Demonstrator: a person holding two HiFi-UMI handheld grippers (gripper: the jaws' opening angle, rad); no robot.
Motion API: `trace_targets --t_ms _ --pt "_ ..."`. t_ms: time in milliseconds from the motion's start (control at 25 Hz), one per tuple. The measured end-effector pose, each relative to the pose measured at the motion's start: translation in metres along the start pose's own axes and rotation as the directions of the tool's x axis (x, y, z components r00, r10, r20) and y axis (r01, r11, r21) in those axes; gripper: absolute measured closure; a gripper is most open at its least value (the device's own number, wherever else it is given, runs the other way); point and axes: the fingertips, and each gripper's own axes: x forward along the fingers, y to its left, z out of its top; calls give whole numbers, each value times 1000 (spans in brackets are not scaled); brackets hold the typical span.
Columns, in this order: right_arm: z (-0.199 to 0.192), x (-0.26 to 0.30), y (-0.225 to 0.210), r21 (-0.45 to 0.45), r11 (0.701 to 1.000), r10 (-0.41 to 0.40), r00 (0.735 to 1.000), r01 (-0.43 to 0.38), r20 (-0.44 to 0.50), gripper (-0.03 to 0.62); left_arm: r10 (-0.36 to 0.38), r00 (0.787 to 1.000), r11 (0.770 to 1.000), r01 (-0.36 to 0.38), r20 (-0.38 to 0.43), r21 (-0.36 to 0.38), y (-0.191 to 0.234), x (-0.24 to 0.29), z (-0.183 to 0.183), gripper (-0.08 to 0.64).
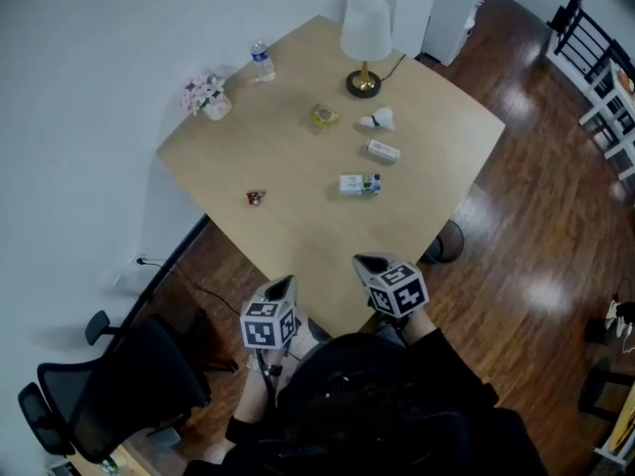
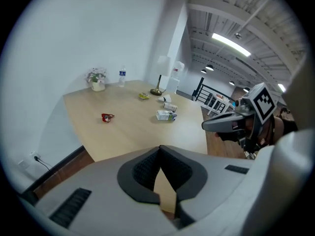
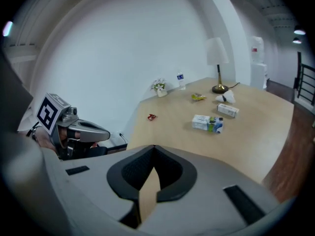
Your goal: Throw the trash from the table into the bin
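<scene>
Presently catalogued, hazards first.

**Grippers.** The left gripper and right gripper sat at the lower middle of the head view, by the near edge of the table. Each had its jaws pressed together with nothing between them, and neither touched any trash.

**Trash, all on the table, untouched.**
- A red wrapper lay left of centre.
- A white-and-blue carton lay at centre.
- A small white box lay just above the carton.
- A crumpled white tissue and a yellow-green wrapper lay higher, near the lamp.

**Bin.** It was not seen in any view.

**Probable faults.**
- Jaws brought down while together would likely push a piece along the wood rather than take it.
- The red wrapper looked flat and thin, so it was judged apt to slip from a pinch.
- The tissue and yellow-green wrapper lay close to the lamp, so a careless reach there could tip it or snag its cord.
- With the bin unseen, a carry could wander or drop its load.

**Other items, judged not trash.** A water bottle and a flower pot stood in the upper left of the table and risked being taken by mistake.

**Obstructions.** A black office chair stood at lower left beside the person, and a cable trailed on the floor under the table's left edge. Either could catch a foot.
</scene>
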Motion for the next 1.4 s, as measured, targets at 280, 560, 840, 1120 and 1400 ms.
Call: trace_targets --t_ms 280,560,840,1120,1400 --pt "-1 -11 -70 75 997 14 1000 -14 11 588 59 997 998 -58 -48 14 -33 32 19 552" --pt "7 5 -97 63 995 83 996 -82 -21 588 110 991 993 -113 -82 -32 -40 52 26 553" --pt "36 22 -121 -70 993 95 996 -94 -3 448 114 988 991 -120 -101 -55 -48 71 34 552" --pt "75 73 -158 -311 947 68 997 -77 -38 219 137 984 988 -144 -117 -55 -49 78 42 553" --pt "84 130 -191 -469 875 59 989 -116 -136 193 150 977 986 -159 -149 -49 -49 86 42 553"
